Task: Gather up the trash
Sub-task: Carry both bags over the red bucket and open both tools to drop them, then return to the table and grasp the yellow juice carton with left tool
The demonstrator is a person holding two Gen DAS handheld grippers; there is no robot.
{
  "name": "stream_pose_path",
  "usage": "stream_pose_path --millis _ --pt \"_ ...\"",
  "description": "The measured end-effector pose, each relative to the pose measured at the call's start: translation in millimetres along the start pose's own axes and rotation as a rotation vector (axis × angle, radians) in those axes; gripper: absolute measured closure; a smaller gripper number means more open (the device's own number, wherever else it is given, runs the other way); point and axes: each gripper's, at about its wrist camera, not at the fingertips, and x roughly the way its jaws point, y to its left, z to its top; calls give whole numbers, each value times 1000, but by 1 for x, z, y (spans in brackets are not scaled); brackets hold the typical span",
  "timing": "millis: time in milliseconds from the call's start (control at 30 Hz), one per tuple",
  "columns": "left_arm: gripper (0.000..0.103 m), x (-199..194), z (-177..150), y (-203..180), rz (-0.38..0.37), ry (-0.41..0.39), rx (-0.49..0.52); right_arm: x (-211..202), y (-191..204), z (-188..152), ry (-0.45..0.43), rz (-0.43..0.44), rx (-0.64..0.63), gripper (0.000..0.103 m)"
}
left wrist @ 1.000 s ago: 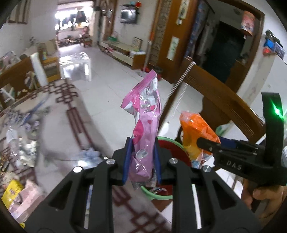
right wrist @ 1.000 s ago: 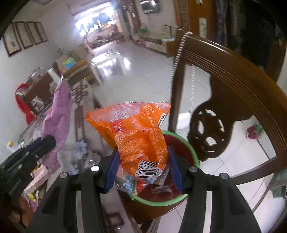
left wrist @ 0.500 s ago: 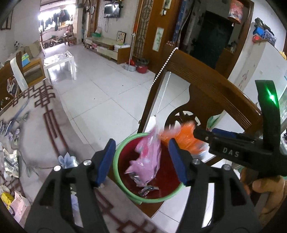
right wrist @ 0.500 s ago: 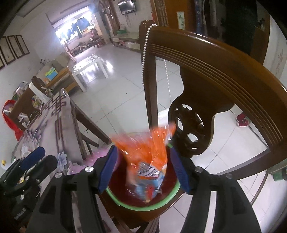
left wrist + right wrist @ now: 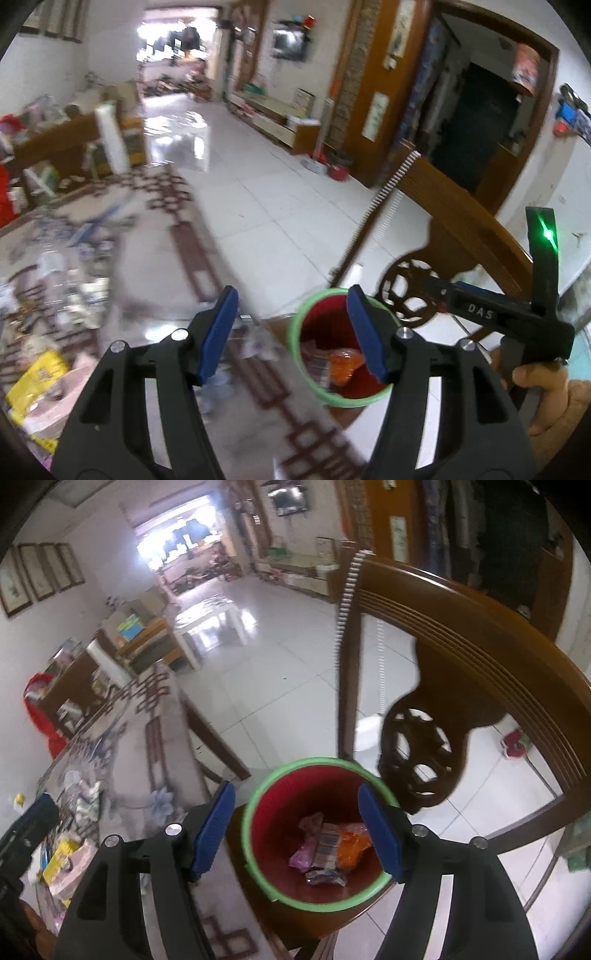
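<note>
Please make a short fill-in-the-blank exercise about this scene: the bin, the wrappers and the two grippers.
1. The red bin has a rim coloured ____.
2. The orange wrapper and the pink wrapper lie ____ the bin.
3. The jaws of the left gripper and the right gripper are both ____.
4. The bin stands on the seat of a wooden ____.

Missing words: green; inside; open; chair

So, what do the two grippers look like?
Both are black plastic with two angular fingers, blue pads inside and silver screws. Left gripper, right gripper. The right one carries white letters "DAS" and a green light. A bare hand holds it.
</note>
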Motion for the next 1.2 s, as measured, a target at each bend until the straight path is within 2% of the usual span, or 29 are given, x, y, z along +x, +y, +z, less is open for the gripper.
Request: stream_pose_path --millis 133,300,333,433,533,600,700,800,933,1000,1067,1100,1133,1200 --pt "43 -33 -15 36 111 -37 -44 1 33 -3 9 49 -73 35" --pt "39 -58 -38 95 244 -10 -47 4 74 -15 39 110 -165 35" --pt "39 -62 -42 113 299 7 -23 5 82 -19 49 122 -183 35" --pt "39 -72 -49 154 393 46 24 7 100 -28 68 146 -217 34" --pt "51 -69 -55 198 429 150 54 9 113 -36 85 160 -212 34" --pt "52 -58 -60 223 437 232 83 7 124 -43 96 168 -208 34" --pt "52 -35 -73 250 404 345 126 1 136 -52 94 161 -224 34" --pt "52 -13 -88 267 307 440 123 -3 142 -60 101 146 -209 31" --pt "51 3 -99 272 185 485 110 -10 150 -73 113 113 -201 29" --pt "44 10 -102 276 152 497 103 -12 153 -77 118 98 -198 29" --pt "32 20 -107 280 121 532 95 -15 157 -83 123 87 -194 29" --pt "31 24 -109 281 116 534 101 -16 159 -86 126 83 -194 29" --pt "32 25 -109 282 107 524 105 -17 161 -88 127 79 -196 29" --pt "51 23 -107 287 95 500 77 -21 168 -94 127 65 -205 29"
